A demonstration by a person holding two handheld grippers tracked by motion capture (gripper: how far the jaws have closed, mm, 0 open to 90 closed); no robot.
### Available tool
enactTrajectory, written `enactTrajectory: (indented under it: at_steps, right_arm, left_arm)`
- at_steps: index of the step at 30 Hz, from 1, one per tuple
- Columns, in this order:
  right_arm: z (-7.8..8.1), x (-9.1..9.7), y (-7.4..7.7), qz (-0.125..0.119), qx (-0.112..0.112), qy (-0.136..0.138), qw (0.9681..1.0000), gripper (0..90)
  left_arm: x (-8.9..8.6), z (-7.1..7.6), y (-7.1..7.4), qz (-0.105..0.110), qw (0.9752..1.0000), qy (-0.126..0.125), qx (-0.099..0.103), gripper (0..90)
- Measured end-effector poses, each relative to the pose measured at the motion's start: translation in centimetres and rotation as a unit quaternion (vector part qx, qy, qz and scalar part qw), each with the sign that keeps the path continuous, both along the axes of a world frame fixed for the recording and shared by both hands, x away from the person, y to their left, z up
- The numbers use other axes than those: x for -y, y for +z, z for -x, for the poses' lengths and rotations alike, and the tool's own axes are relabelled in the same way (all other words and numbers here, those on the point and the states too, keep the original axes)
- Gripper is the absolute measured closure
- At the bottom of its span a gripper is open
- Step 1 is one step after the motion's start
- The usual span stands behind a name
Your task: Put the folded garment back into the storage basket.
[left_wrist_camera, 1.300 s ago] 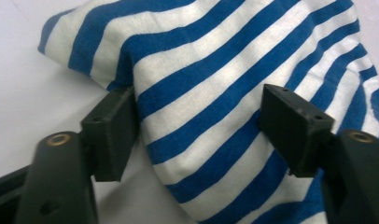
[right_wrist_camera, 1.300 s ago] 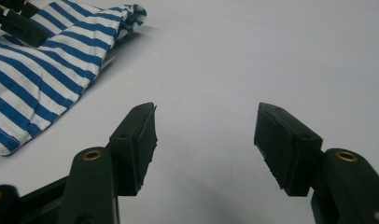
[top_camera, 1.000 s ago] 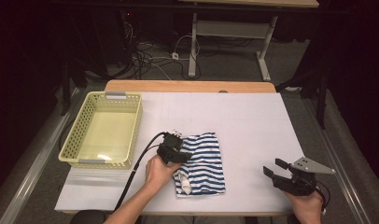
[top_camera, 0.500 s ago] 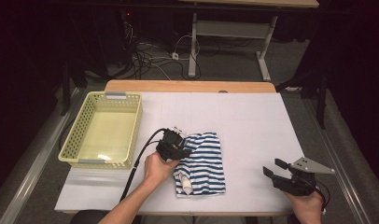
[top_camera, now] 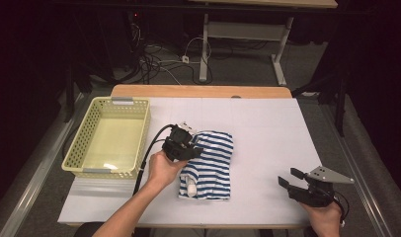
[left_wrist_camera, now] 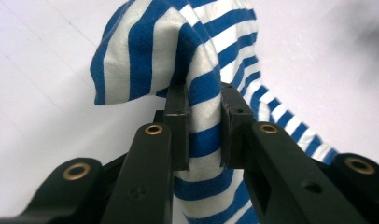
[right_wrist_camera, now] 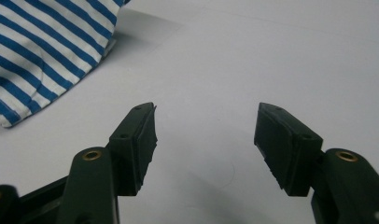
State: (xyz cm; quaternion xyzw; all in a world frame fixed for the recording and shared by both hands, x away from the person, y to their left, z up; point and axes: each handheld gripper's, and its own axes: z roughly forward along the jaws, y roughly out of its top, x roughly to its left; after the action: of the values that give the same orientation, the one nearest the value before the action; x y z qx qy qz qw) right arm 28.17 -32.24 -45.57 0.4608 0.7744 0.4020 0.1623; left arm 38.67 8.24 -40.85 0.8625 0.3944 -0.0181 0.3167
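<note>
My left gripper [left_wrist_camera: 201, 126] has just closed on a fold of the striped shirt [top_camera: 211, 165] beside the basket [top_camera: 109, 170], presumably to lift it in, while my right gripper [right_wrist_camera: 204, 140] waits open.

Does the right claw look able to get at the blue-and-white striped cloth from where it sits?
Probably yes: the right claw is open, and bare white tabletop lies between it and the blue-and-white striped cloth.
</note>
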Motion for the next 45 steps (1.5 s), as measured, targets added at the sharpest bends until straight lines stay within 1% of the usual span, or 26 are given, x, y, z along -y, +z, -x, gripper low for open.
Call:
enactTrajectory:
  at_steps: [2, 3, 4, 5, 7, 11, 12, 13, 16, 17, 19, 20, 24, 27, 28, 30, 32, 33, 34, 35, 39, 41, 43, 44, 45]
  right_arm:
    - [0.0, 0.0, 0.0, 0.0, 0.001, 0.0, 1.0, 39.8]
    - [0.0, 0.0, 0.0, 0.0, 0.001, 0.0, 1.0, 39.8]
    - [0.0, 0.0, 0.0, -0.001, 0.0, -0.001, 1.0, 39.8]
    - [0.0, 0.1, 0.0, -0.001, 0.0, -0.001, 1.0, 39.8]
    - [-0.1, 0.1, 0.0, -0.002, -0.002, -0.002, 1.0, 39.6]
    - [0.0, 0.1, 0.0, 0.0, -0.001, -0.001, 1.0, 39.6]
    - [0.0, 0.1, 0.0, 0.0, -0.001, -0.001, 1.0, 39.6]
    - [0.0, 0.1, 0.0, 0.0, -0.001, -0.001, 1.0, 39.6]
    - [0.0, 0.1, 0.0, 0.0, -0.001, -0.001, 1.0, 39.6]
    - [-0.1, 0.1, 0.0, 0.0, -0.002, 0.0, 1.0, 39.6]
    - [-0.1, 0.1, 0.0, 0.0, -0.002, 0.0, 1.0, 39.6]
    - [-0.1, 0.1, 0.0, 0.0, -0.002, -0.001, 1.0, 39.6]
    - [0.0, 0.1, 0.0, 0.0, -0.001, -0.001, 1.0, 39.6]
    - [-0.1, 0.1, 0.0, 0.0, -0.002, -0.001, 1.0, 39.6]
    - [-0.1, 0.1, 0.0, 0.0, -0.002, -0.001, 1.0, 39.6]
    - [-0.1, 0.1, 0.0, 0.0, -0.001, -0.001, 1.0, 39.6]
    - [0.0, 0.1, 0.0, 0.0, -0.002, -0.001, 1.0, 39.6]
    - [0.0, 0.1, 0.0, 0.0, -0.001, -0.002, 1.0, 39.6]
    - [0.0, 0.1, 0.0, -0.001, 0.0, -0.002, 1.0, 39.6]
    - [-0.1, 0.1, 0.0, -0.002, 0.0, -0.001, 1.0, 39.6]
    - [-0.3, -0.1, 0.0, -0.003, 0.0, 0.0, 1.0, 39.6]
    - [-0.4, -0.2, 0.0, -0.002, -0.001, 0.003, 1.0, 39.6]
    - [-0.6, -0.2, -0.1, -0.003, -0.003, 0.004, 1.0, 39.6]
    - [-0.6, -0.2, -0.1, -0.003, -0.003, 0.004, 1.0, 39.6]
    - [-0.6, -0.2, -0.1, -0.004, -0.003, 0.004, 1.0, 39.6]
  left_arm:
    - [-0.1, 0.0, 0.2, 0.001, 1.0, 0.0, 0.0, 74.8]
    - [-0.3, -0.1, 0.7, 0.004, 1.0, -0.003, 0.001, 74.8]
    - [-0.3, -0.1, 0.7, 0.004, 1.0, -0.003, 0.001, 74.9]
    - [-0.6, -0.2, 1.1, 0.009, 1.0, -0.003, 0.001, 74.9]
    - [-0.7, -0.2, 1.5, 0.011, 0.9999, -0.005, 0.003, 74.9]
    - [-0.9, -0.1, 2.3, 0.008, 0.9999, -0.009, 0.01, 75.0]
    - [-0.9, -0.1, 2.3, 0.008, 0.9999, -0.009, 0.01, 75.0]
    - [-1.1, -0.2, 2.7, 0.008, 0.9998, -0.01, 0.014, 75.1]
    - [-1.3, -0.2, 3.1, 0.01, 0.9998, -0.011, 0.016, 75.0]
    - [-1.5, -0.2, 3.4, 0.01, 0.9997, -0.01, 0.018, 75.0]
    - [-1.8, -0.3, 3.8, 0.007, 0.9997, -0.009, 0.021, 75.0]
    - [-1.8, -0.3, 3.8, 0.007, 0.9997, -0.009, 0.021, 75.0]
    - [-2.4, -0.4, 4.7, 0.006, 0.9995, -0.004, 0.032, 75.0]
    - [-2.9, -0.4, 5.4, 0.005, 0.9993, -0.001, 0.038, 75.1]
    - [-2.9, -0.4, 5.4, 0.005, 0.9993, -0.001, 0.038, 75.0]
    - [-3.4, -0.5, 6.1, 0.008, 0.9991, 0.003, 0.042, 75.0]
    - [-3.6, -0.5, 6.3, 0.008, 0.999, 0.005, 0.043, 75.0]
    - [-3.9, -0.5, 6.7, 0.008, 0.9989, 0.008, 0.046, 75.0]
    - [-3.9, -0.5, 6.7, 0.008, 0.9989, 0.008, 0.046, 75.0]
    - [-4.2, -0.4, 7.0, 0.009, 0.9987, 0.012, 0.048, 75.0]
    - [-5.2, -0.4, 7.6, 0.014, 0.9987, 0.019, 0.046, 75.0]
    - [-5.7, -0.5, 7.9, 0.012, 0.9987, 0.022, 0.045, 75.0]
    - [-6.2, -0.5, 8.3, 0.011, 0.9984, 0.031, 0.046, 75.0]
    - [-6.2, -0.5, 8.3, 0.011, 0.9984, 0.031, 0.046, 75.0]
    - [-6.8, -0.6, 8.6, 0.011, 0.9982, 0.036, 0.046, 74.9]
